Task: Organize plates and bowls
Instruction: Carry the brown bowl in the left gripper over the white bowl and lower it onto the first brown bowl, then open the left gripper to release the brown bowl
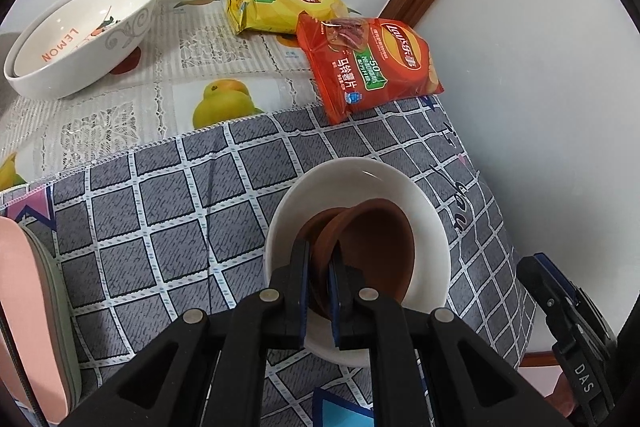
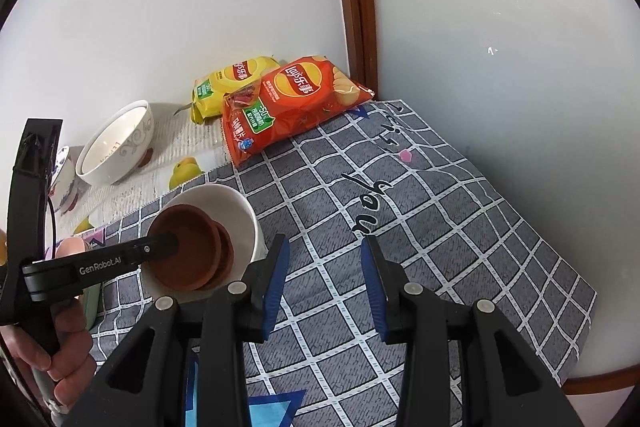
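My right wrist view alone shows a hand (image 2: 60, 363). One white bowl (image 1: 424, 223) on the checked cloth (image 1: 160, 227) holds two brown saucers (image 1: 384, 247), tilted rim-up; my left gripper (image 1: 320, 259) pinches one rim. My right gripper (image 2: 324, 267) stands part-open, empty.

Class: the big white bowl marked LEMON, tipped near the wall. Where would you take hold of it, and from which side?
Grip the LEMON bowl by its thin rim, one finger inside and one outside. It leans with its mouth facing the checked cloth, so I'd come from that side, at the raised upper edge, probably the freest part.
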`<state>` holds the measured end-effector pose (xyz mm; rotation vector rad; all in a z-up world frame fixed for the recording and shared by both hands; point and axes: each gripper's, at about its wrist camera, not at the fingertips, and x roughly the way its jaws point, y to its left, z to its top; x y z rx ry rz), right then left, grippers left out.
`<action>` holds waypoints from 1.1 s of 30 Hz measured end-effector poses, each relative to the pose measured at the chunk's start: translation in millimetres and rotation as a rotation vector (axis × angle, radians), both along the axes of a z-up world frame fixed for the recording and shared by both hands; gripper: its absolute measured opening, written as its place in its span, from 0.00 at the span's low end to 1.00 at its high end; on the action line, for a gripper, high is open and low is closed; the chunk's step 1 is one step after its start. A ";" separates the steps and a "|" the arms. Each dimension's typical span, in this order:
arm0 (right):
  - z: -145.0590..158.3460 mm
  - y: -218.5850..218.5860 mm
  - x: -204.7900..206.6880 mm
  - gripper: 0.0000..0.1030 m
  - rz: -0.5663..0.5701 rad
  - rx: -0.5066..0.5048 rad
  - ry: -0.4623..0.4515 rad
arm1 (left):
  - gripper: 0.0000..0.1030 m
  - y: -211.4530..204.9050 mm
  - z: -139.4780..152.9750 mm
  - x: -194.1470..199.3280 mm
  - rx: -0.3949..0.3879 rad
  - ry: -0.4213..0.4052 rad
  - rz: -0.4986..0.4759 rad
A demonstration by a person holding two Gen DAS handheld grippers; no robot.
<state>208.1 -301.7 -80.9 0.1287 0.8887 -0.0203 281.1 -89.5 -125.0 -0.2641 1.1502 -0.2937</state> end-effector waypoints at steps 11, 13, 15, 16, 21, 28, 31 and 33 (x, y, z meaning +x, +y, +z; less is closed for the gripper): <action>-4.0 7.3 3.3 0.38 0.022 -0.005 0.016 | 0.09 -1.5 -7.0 3.3 -0.023 0.015 0.001; -5.8 8.8 4.6 0.38 0.027 -0.005 0.020 | 0.09 -1.0 -7.2 3.9 -0.027 0.019 -0.001; -8.0 10.1 5.9 0.38 0.031 -0.004 0.027 | 0.10 -1.3 -7.0 3.8 -0.024 0.019 -0.008; -9.3 10.7 6.6 0.38 0.033 -0.004 0.031 | 0.10 -1.9 -6.9 3.4 -0.019 0.018 -0.012; -13.3 14.9 9.0 0.38 0.044 -0.006 0.043 | 0.11 -3.2 -7.0 3.1 -0.006 0.022 -0.024; -14.6 19.0 10.4 0.38 0.053 -0.006 0.050 | 0.18 -9.0 -1.4 -0.8 0.031 0.018 -0.057; -15.6 19.9 11.0 0.38 0.057 -0.006 0.053 | 0.22 -10.1 2.8 -2.7 0.042 0.008 -0.066; -16.3 20.5 11.1 0.38 0.059 -0.007 0.054 | 0.22 -9.9 5.2 -3.7 0.058 0.002 -0.066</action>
